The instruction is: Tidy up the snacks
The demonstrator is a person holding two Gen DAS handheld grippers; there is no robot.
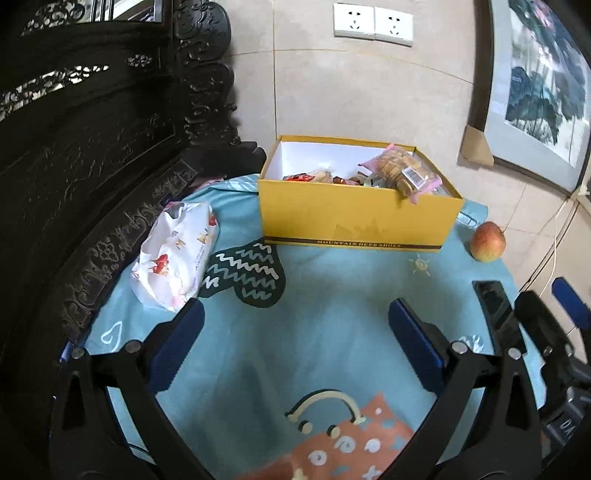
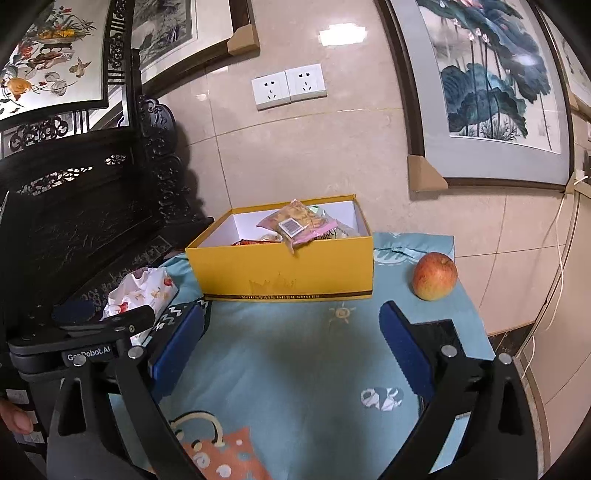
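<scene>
Snacks (image 2: 299, 221) are mostly packed in the box (image 2: 284, 269) already, only the bag (image 1: 177, 254) and apple (image 2: 434, 276) are left out, both grippers (image 1: 295, 343) (image 2: 291, 343) held wide open and empty.

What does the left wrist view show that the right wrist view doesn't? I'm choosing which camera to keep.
Only the left wrist view shows a dark phone lying flat on the cloth. Only the right wrist view shows a bird-and-flower panel and fingers. Both show the yellow box of snacks, the apple, the white bag and wall sockets.
</scene>
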